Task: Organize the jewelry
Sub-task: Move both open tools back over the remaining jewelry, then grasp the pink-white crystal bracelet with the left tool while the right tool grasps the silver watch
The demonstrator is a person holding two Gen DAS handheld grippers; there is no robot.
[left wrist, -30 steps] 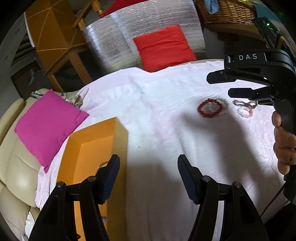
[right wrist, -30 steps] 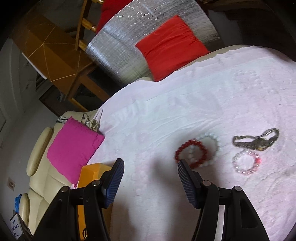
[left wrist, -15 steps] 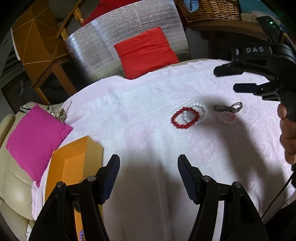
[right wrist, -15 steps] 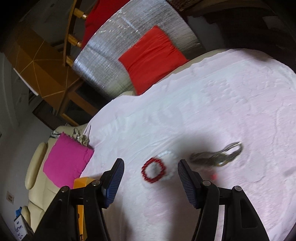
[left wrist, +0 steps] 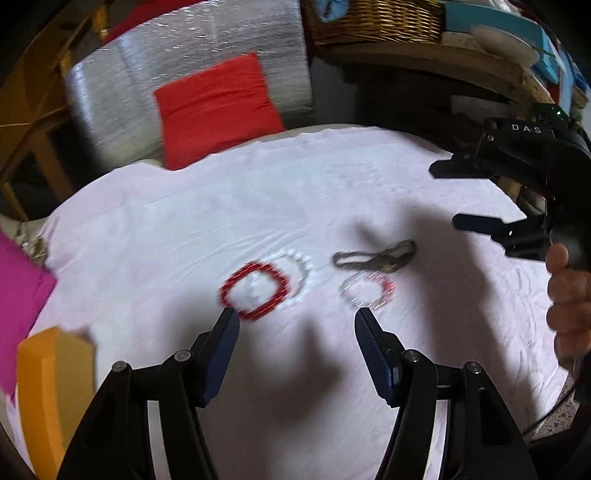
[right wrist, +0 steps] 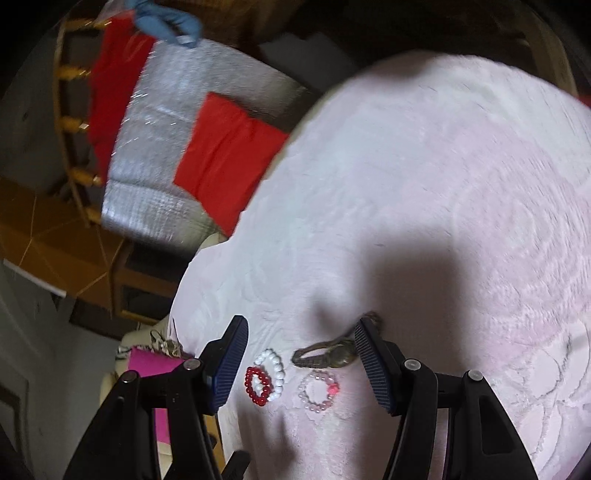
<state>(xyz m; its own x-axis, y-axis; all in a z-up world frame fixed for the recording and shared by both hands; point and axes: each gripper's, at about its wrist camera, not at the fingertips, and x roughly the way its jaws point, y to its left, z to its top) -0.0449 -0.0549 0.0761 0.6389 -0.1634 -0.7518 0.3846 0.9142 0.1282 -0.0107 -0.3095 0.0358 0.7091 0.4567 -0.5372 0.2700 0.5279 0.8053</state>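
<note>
On the white cloth lie a red bead bracelet overlapping a white bead bracelet, a dark metal wristwatch and a pink bead bracelet. My left gripper is open and empty, just short of the red bracelet. My right gripper is open and empty above the pieces, showing in the left wrist view at the right. In the right wrist view the red bracelet, white bracelet, watch and pink bracelet lie between its fingers.
An orange box stands at the cloth's left edge beside a magenta cushion. A red cushion leans on a silver foil panel behind. A wicker basket sits on a shelf at the back right.
My left gripper has swung right, away from the orange box, toward the bracelets. My right gripper has moved over the jewelry and tilted downward. Both stay open.
</note>
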